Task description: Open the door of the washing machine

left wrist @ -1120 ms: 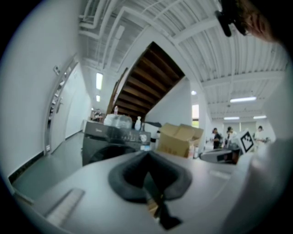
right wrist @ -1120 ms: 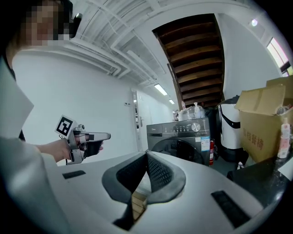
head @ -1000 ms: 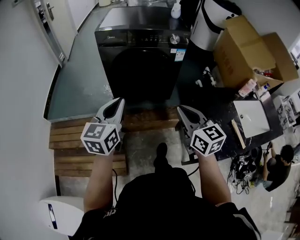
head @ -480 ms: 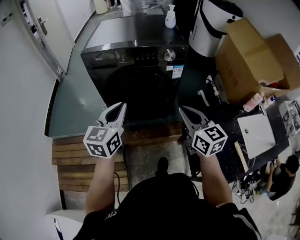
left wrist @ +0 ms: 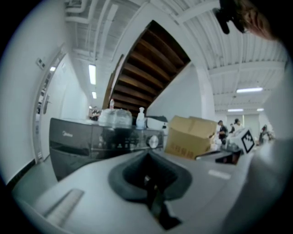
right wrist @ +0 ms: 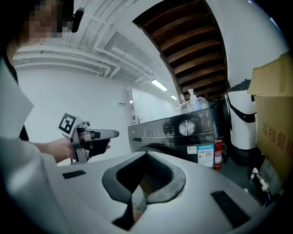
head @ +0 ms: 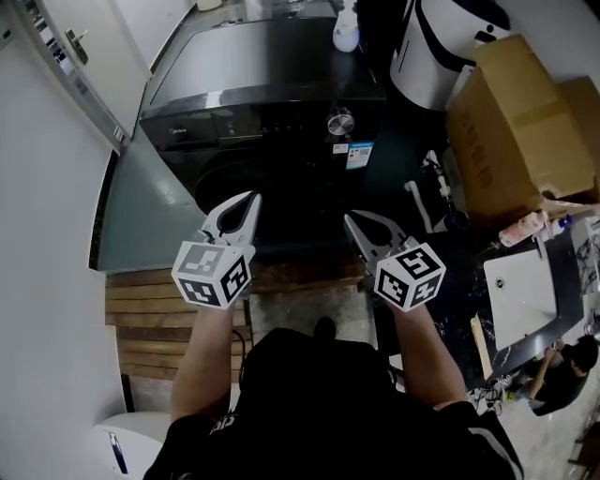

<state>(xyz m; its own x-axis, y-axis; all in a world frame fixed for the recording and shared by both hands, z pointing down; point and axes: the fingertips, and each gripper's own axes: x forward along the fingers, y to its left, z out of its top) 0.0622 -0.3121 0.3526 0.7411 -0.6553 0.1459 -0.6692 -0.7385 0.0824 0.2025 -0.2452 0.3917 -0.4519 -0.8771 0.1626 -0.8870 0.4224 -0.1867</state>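
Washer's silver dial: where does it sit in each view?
Head view: silver dial upper centre, right end of the washing machine panel.
Left gripper view: dial just right of centre, below mid-height.
Right gripper view: dial right of centre, mid-height.
Shared landmark: white bottle on the machine's top.

Seen from above: a person in a black short-sleeved top (head: pixel 314 394), with white lettering on the left sleeve (head: pixel 218 427) and a white stripe on the right sleeve (head: pixel 489 433); one black shoe (head: pixel 323 328) shows below. The pale grey, beak-shaped left gripper (head: pixel 251 200) and the matching right gripper (head: pixel 350 218) each carry a white cube printed with black square markers, the left cube (head: pixel 214 274) and the right cube (head: pixel 410 275). Dark grey padding lines each gripper's hollow throat.
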